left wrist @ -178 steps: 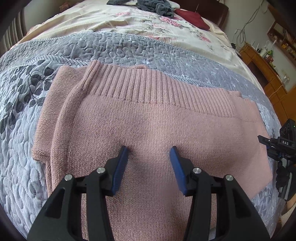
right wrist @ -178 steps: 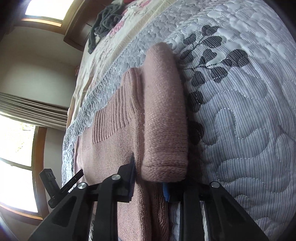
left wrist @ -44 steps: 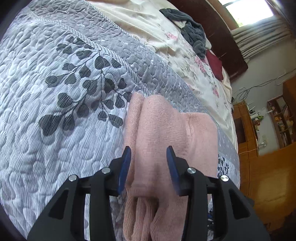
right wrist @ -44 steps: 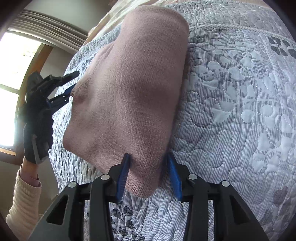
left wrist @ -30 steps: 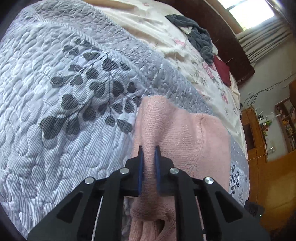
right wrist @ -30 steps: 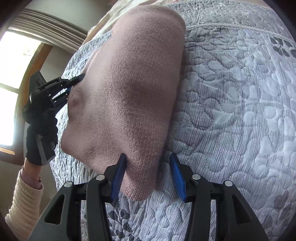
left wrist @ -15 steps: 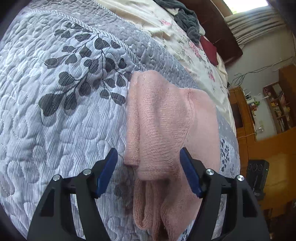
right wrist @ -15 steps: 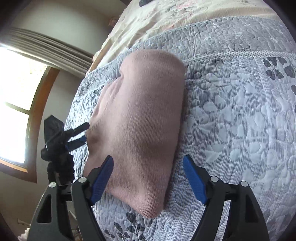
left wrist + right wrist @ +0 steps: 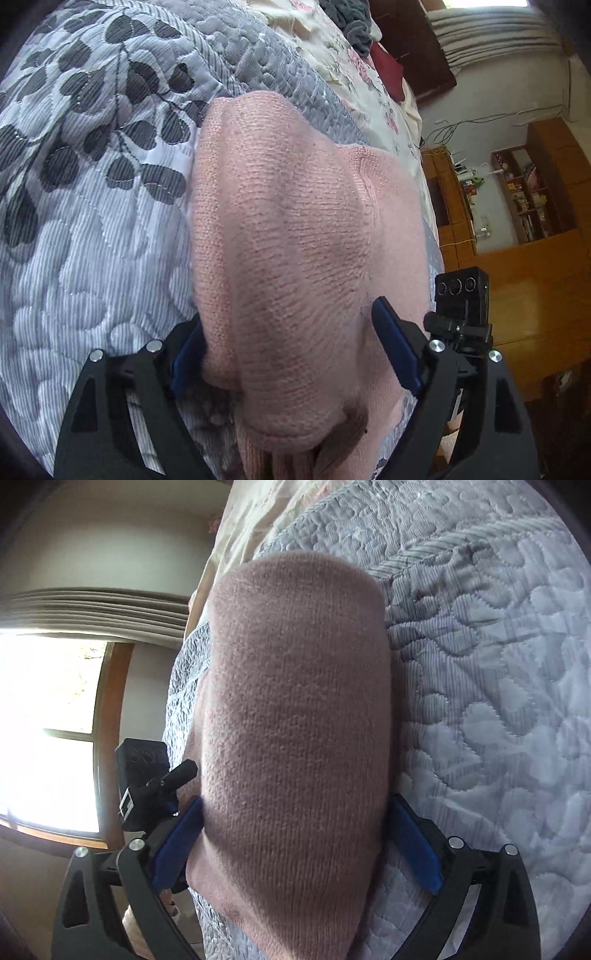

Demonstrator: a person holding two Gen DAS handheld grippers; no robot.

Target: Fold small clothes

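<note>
Folded pink sweater (image 9: 291, 236) lying on the grey quilted bedspread (image 9: 92, 221) of the bed. Left tongs (image 9: 291, 354) spread wide, straddling one end of it. Right tongs (image 9: 295, 834) likewise wide apart around the other end, gripping nothing.

Folded pink sweater (image 9: 288, 236) fills the gap between the spread fingers of the left gripper (image 9: 291, 343) and of the right gripper (image 9: 295, 834). Grey quilt (image 9: 92, 177) lies bare to the sweater's left; grey clothes (image 9: 351, 14) lie well beyond.
</note>
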